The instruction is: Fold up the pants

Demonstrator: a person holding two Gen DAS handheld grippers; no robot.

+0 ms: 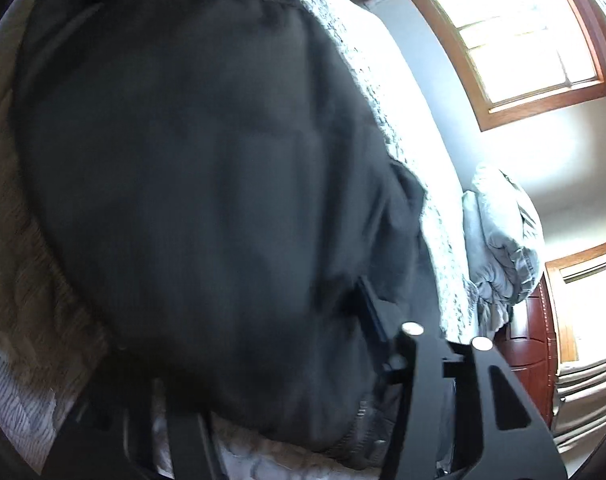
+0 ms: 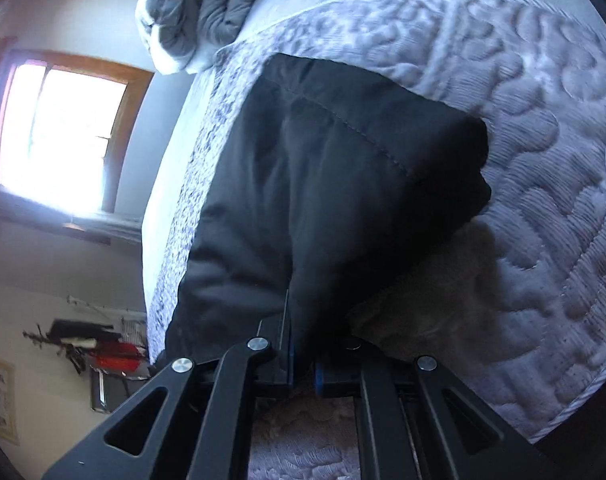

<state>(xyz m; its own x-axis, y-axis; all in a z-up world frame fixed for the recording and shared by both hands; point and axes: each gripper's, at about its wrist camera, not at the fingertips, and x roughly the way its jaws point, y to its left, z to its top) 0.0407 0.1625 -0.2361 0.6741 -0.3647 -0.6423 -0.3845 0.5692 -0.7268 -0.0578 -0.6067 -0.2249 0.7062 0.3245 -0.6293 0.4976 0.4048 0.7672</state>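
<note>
The black pants fill most of the left wrist view, draped over the quilted bed; the waistband with metal fittings shows at the top. My left gripper is buried in the cloth at the lower right, and only its right finger shows. In the right wrist view a hemmed pant leg end hangs over the bed, lifted above the quilt. My right gripper is shut on the pants, its fingers pinching the cloth between them.
The white quilted bedspread lies under the pants. A grey bundled duvet sits at the bed's end, also in the right wrist view. Windows and a red-brown dresser stand beyond the bed edge.
</note>
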